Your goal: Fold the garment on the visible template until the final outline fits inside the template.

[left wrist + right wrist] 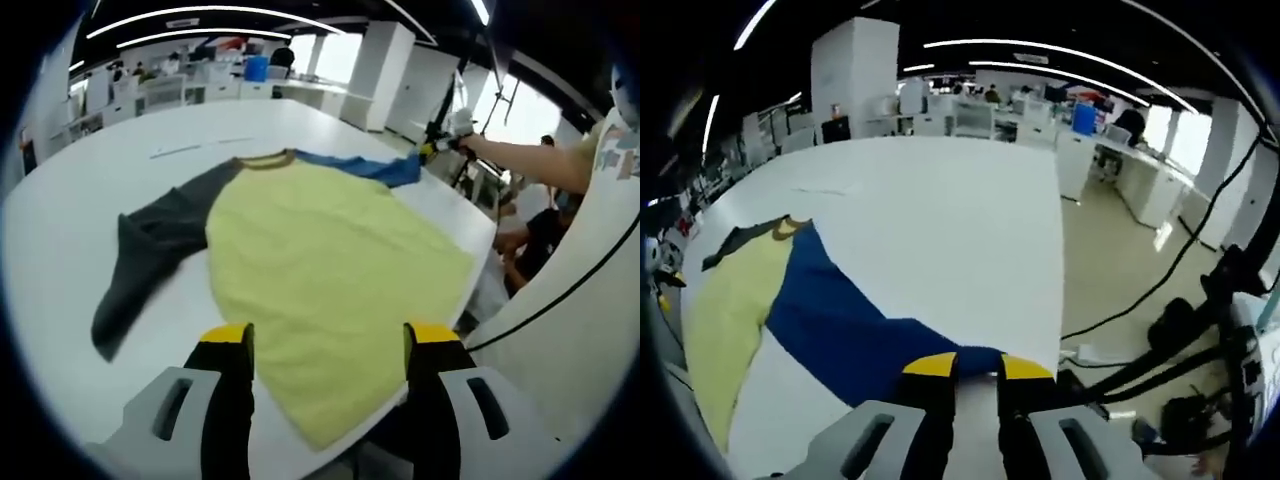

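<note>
Left gripper [328, 340]: jaws spread wide, holding nothing, poised above the near hem of the garment [330, 270]. Garment position: flat on the white counter [80, 220], yellow body facing up, collar toward the far side. Dark grey sleeve [140, 265]: spread to the left of the body in the left gripper view. Blue sleeve [370, 166]: extends right toward the counter edge. Right gripper [977, 368]: jaws closed on the end of the blue sleeve [855, 325], near the counter edge. Floor [1120, 260] with black cables lies to the right in the right gripper view.
</note>
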Available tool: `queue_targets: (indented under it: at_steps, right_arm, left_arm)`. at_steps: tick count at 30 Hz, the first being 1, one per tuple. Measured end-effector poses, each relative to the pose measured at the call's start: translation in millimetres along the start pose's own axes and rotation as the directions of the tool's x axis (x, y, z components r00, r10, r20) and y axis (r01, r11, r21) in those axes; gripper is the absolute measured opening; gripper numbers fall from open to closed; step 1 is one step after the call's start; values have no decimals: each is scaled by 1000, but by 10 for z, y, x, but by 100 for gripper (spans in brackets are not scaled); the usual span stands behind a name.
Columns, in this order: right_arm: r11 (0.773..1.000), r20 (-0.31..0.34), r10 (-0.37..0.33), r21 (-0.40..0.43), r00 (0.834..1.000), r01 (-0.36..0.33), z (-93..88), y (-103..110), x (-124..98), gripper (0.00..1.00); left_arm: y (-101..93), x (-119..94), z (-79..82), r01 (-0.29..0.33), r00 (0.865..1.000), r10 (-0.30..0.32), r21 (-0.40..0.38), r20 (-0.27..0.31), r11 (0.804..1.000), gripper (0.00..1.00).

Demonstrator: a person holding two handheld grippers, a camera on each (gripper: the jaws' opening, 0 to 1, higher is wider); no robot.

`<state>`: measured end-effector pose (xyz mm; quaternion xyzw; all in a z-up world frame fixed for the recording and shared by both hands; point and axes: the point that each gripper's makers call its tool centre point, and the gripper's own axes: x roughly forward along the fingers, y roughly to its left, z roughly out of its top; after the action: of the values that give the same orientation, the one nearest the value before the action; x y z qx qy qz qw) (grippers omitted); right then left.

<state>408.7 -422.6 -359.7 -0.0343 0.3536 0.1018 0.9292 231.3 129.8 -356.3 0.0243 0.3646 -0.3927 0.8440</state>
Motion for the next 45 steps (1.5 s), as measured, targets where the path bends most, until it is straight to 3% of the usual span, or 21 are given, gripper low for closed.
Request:
queue_targets:
  at_steps: [4, 10, 17, 20, 23, 31, 45]
  right_arm:
    - [996, 17, 44, 81, 999, -45, -58, 128, -13, 15]
    - [988, -10, 87, 129, 996, -85, -197, 316, 33, 19]
    - [977, -48, 94, 198, 994, -83, -321, 413, 113, 23]
    - [979, -63, 89, 190, 994, -76, -350, 433, 134, 17]
    - [987, -92, 80, 148, 993, -66, -398, 438, 136, 0]
    - [988, -86, 71, 143, 994, -58, -375, 444, 91, 0]
    - [992, -84, 63, 119, 994, -53, -226, 454, -213, 0]
  left_arm:
    - [-1, 1, -14, 2, 1000, -2, 0, -1, 1000, 57]
    - [-17, 14, -5, 9, 1000, -9, 6, 1, 1000, 57]
    - [-24, -3, -9, 12, 1000, -12, 6, 4, 1000, 57]
    - [-20, -18, -24, 10, 1000, -10, 5, 4, 1000, 57]
    - [-17, -35, -40, 9, 1000, -9, 2, 4, 1000, 57]
    - [-16, -70, -83, 7, 1000, -7, -3, 6, 1000, 57]
    - [-23, -73, -80, 15, 1000, -15, 5, 4, 1000, 57]
